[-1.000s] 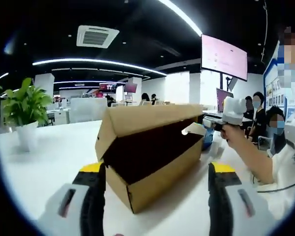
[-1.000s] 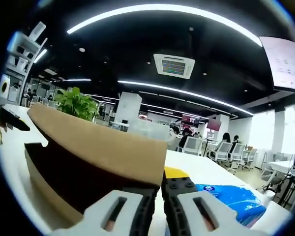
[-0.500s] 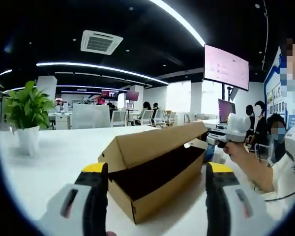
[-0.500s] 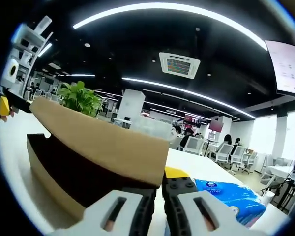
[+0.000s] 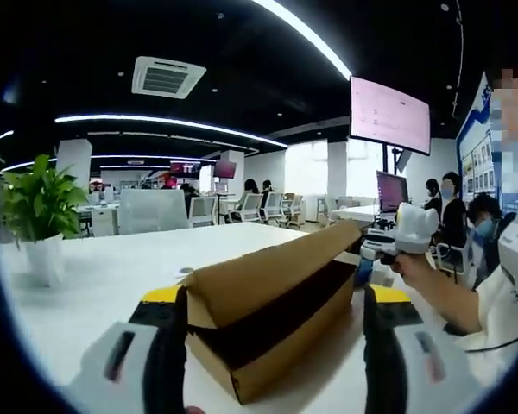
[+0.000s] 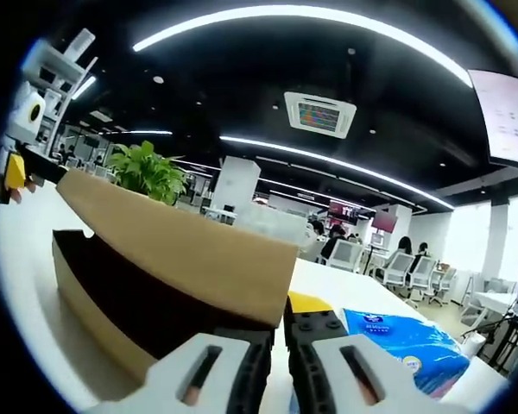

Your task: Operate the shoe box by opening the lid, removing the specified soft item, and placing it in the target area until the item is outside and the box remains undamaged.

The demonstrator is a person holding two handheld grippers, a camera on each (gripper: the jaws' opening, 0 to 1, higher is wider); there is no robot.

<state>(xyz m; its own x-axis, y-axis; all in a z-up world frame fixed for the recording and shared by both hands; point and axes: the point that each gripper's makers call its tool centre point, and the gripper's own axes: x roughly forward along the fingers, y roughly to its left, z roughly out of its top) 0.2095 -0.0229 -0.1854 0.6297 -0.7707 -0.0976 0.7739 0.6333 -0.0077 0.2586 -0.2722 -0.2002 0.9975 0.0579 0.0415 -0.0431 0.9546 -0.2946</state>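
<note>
Firmly, right claw (image 6: 276,362) pinches matte cardboard lid (image 6: 181,254).

left gripper view: low, near box (image 5: 268,319) end | right gripper view: opposite end, closer | shared: box, plant (image 6: 147,172)

I count one cardboard shoe box (image 5: 268,319), one blue soft pack (image 6: 406,345), one potted plant (image 5: 36,216), one white table (image 5: 95,285), two wall screens (image 5: 388,114), one ceiling vent (image 5: 167,78), and my two grippers (image 5: 272,362)

Matt brown cardboard shoe box (image 5: 268,319)
</note>
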